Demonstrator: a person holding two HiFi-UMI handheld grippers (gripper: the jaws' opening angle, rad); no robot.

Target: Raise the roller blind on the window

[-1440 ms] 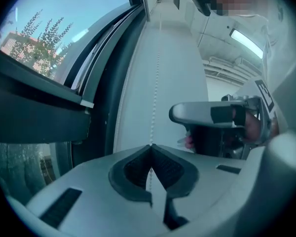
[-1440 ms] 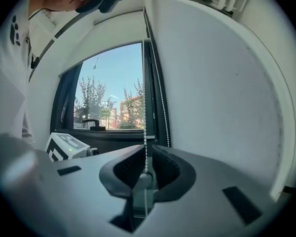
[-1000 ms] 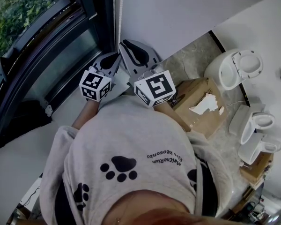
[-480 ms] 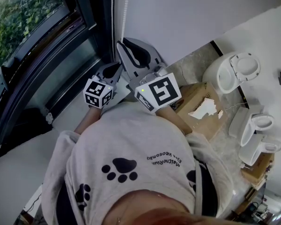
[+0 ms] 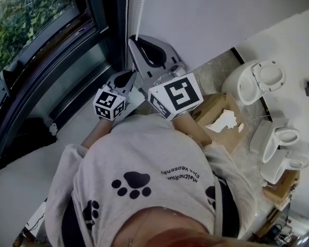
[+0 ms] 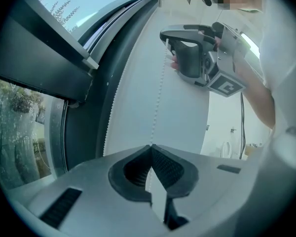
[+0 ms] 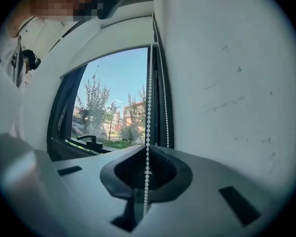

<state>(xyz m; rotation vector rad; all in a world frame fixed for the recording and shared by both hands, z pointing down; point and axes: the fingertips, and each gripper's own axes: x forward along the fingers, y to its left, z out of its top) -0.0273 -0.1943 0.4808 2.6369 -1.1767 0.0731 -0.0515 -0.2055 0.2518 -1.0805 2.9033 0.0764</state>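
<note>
A person in a grey top printed with black paw marks [image 5: 144,174] stands at the window [image 5: 31,19], a claw in each hand, both working the roller blind's white bead chain [image 7: 148,107]. The chain hangs as two strands just beside the dark window frame [image 5: 100,14], where it meets the white wall [image 5: 211,14]. The right claw [image 7: 147,147] points level at the frame; its jaws have just been closing and now meet at the tips, pinching the nearer strand, which runs on down through the hollow between them. The other strand hangs free just beyond, against the frame. The left claw [image 6: 151,145] sits lower on the chain, its jaws also together at the tips with a strand caught between them; from there the beads rise taut along the wall toward the right claw above. Through the glass show trees and blue sky, and a dark window handle [image 7: 91,141] rests near the sill. On the floor behind the person lie a torn cardboard box [image 5: 216,120] and several white toilets [image 5: 257,76].
</note>
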